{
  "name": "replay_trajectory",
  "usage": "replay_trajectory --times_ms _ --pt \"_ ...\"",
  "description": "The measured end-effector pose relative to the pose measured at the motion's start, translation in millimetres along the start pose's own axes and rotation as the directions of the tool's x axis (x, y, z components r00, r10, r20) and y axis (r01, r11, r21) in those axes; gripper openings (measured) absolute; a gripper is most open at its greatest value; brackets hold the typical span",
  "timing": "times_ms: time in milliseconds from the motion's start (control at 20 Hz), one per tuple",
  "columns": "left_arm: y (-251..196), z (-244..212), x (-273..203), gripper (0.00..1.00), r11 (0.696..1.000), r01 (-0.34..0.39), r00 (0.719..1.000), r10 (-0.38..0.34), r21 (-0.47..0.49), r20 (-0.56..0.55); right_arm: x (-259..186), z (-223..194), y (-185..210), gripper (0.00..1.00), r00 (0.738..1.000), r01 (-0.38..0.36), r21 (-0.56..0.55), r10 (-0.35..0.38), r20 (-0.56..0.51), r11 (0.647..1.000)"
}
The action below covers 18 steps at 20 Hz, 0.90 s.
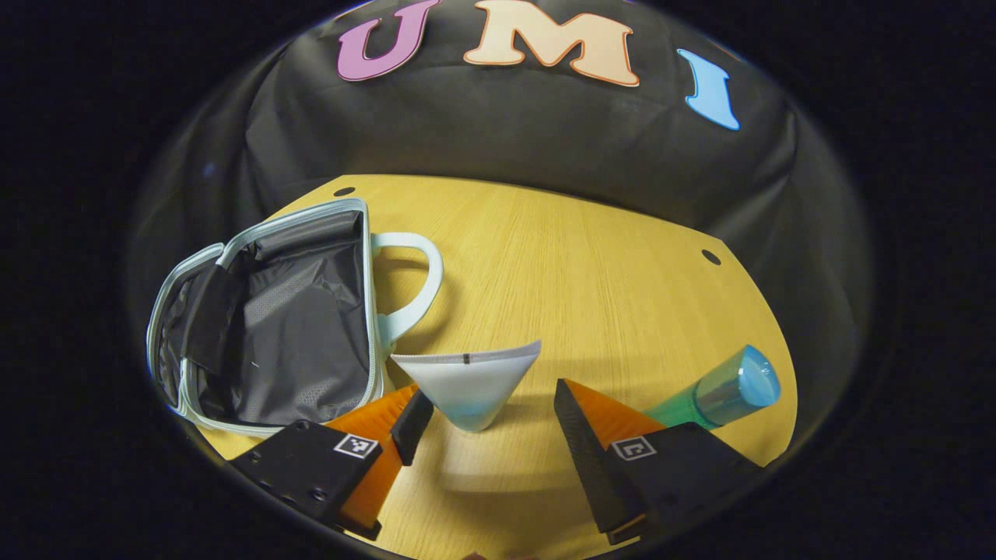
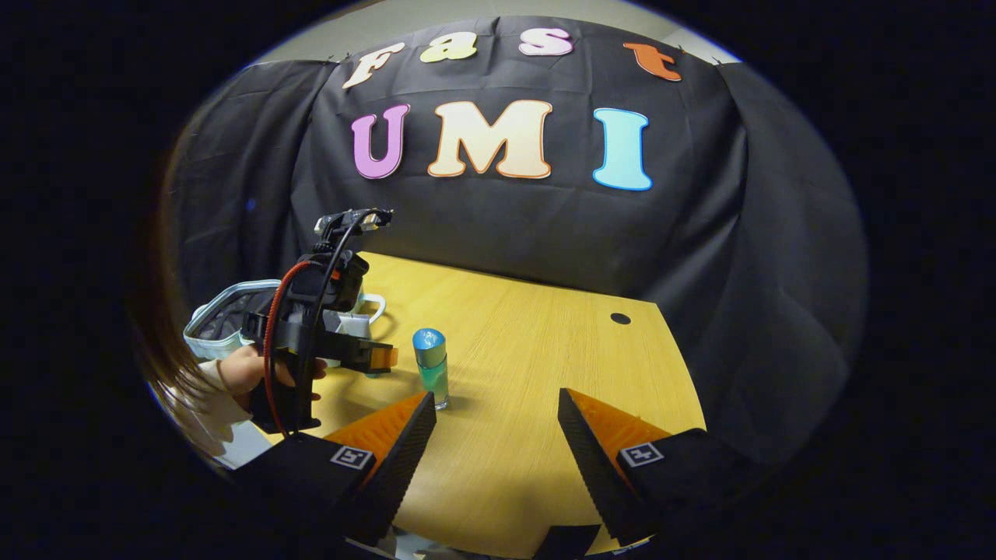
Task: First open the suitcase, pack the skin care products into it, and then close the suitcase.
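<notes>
While the suitcase (image 1: 272, 327) lies unzipped at the far left of the surface (image 1: 591, 264), its dark lining bared, a white tube (image 1: 468, 381) stands crimp-up between the fingers of the left gripper (image 1: 486, 424), which are spread apart and not pressing it. The tube could be tipped if only one finger meets it. A teal bottle (image 2: 431, 365) stands just beside; it might be knocked. The right gripper (image 2: 496, 435) is held open, empty.
</notes>
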<state>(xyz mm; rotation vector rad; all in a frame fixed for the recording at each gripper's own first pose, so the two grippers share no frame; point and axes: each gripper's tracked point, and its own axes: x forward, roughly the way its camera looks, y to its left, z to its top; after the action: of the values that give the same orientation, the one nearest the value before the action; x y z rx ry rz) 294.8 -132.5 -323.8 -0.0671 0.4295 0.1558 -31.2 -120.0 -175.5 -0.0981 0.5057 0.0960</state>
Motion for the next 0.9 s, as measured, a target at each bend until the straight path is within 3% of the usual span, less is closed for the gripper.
replay_trajectory --times_ms 100,200,300,550,700,900 --pt "3.9 -2.4 7.8 0.84 1.000 -0.007 1.000 0.007 0.008 -0.002 -0.4 -2.3 1.3 1.00 1.000 -0.002 -0.007 0.002 -0.005 1.000" --pt "11.6 -5.3 15.2 0.67 0.999 -0.036 0.999 0.036 0.017 -0.002 -0.8 -5.4 2.0 1.00 1.000 -0.005 -0.015 0.005 -0.010 1.000" --pt "9.2 -5.7 18.0 0.42 1.000 -0.014 1.000 0.014 -0.002 -0.006 -0.2 -5.7 3.7 0.99 1.000 -0.008 -0.019 0.008 -0.012 1.000" --pt "11.5 10.1 -19.4 0.40 0.998 0.037 0.999 -0.038 -0.042 -0.002 17.4 5.2 18.3 0.99 0.999 -0.036 -0.020 0.036 0.013 0.999" --pt "15.8 38.2 -57.0 0.40 0.995 0.083 0.996 -0.082 -0.052 0.017 39.3 4.7 43.2 0.99 0.996 -0.090 -0.010 0.090 0.017 0.996" --pt "50.0 82.4 -96.4 0.42 0.995 0.079 0.995 -0.075 -0.066 0.060 76.2 6.6 78.2 0.99 0.984 -0.172 -0.013 0.172 0.036 0.985"
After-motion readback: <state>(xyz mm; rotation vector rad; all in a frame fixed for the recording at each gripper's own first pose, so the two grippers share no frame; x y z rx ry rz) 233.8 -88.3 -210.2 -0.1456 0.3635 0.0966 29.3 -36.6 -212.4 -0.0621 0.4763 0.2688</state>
